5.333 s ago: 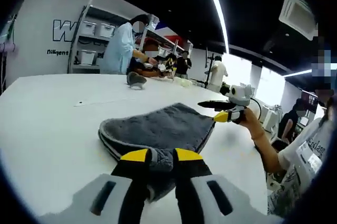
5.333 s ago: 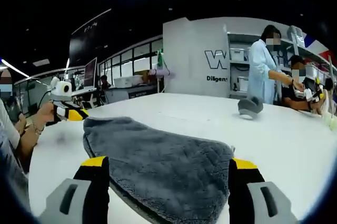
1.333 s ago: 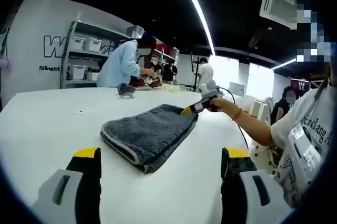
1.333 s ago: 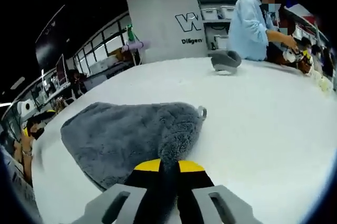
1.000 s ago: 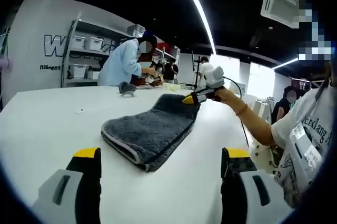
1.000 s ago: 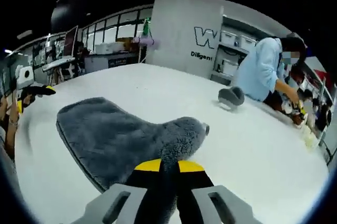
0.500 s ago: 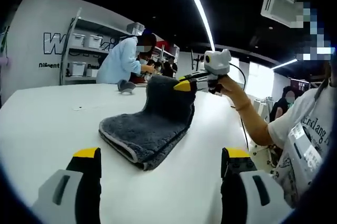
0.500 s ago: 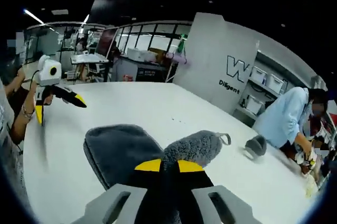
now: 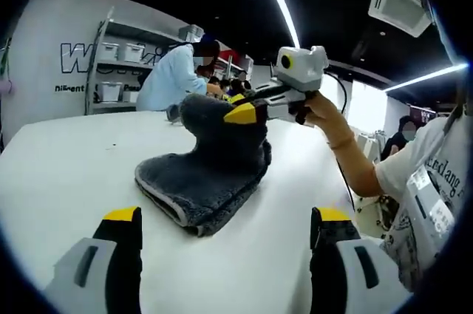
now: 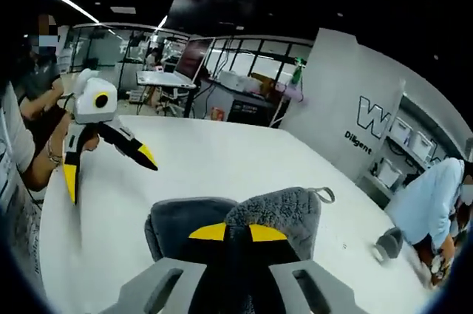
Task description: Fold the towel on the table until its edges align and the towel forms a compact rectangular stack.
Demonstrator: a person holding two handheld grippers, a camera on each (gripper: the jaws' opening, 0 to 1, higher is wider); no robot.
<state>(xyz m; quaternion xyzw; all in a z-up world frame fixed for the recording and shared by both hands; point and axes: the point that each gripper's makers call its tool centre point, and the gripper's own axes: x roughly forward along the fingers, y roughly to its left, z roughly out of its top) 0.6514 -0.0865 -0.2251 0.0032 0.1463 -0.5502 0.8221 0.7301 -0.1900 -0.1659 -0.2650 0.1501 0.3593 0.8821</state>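
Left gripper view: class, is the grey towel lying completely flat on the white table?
No: the right gripper is shut on one end of the towel and holds it raised above the table.

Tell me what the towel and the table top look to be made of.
Towel: a thick grey plush fabric, likely microfibre or fleece, judging by its fuzzy matte pile and soft rounded folds; a paler stitched edge runs along its near side. The right gripper holds one end lifted. Table: a smooth white hard surface with a faint sheen, possibly laminate; the exact material is unclear.
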